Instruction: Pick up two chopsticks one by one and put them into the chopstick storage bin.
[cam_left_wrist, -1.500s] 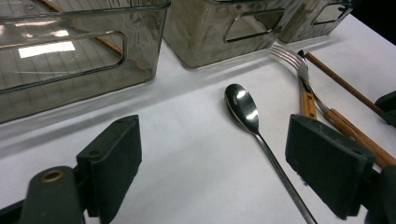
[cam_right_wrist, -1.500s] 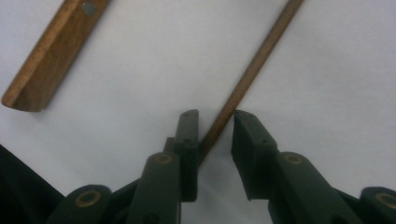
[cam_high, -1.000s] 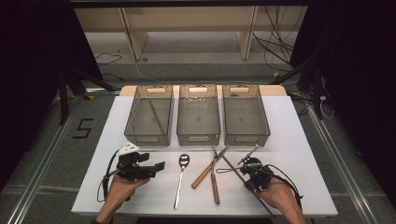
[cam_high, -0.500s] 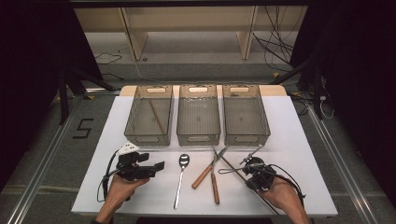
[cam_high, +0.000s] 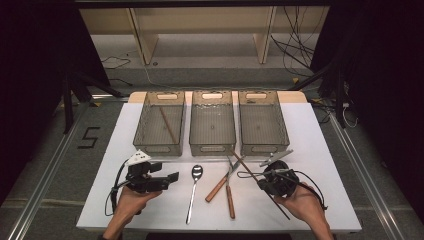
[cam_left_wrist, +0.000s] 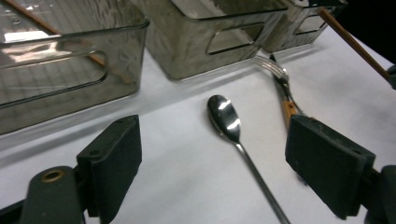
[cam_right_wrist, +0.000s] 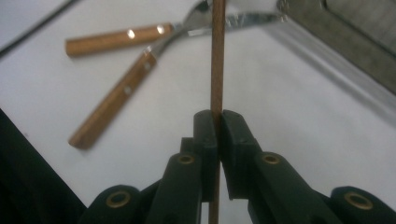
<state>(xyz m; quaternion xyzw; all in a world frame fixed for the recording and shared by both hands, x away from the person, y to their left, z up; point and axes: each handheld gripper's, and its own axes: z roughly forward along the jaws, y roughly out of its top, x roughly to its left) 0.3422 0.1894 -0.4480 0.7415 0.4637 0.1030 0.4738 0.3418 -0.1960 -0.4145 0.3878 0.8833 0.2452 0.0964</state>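
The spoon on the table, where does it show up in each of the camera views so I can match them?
High view: the spoon lies left of centre, between the left gripper and the wooden-handled utensils.
Left gripper view: centre, bowl toward the bins, between the open jaws.
Right gripper view: I can't pick it out.
Shared landmark: the wooden-handled utensils beside it.

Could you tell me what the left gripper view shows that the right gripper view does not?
Left gripper view: the spoon lying between the open jaws of the left hand-held gripper, and a chopstick in the nearest bin. Right gripper view: the right hand-held gripper shut on a chopstick. Both: the white table and the wooden-handled fork.
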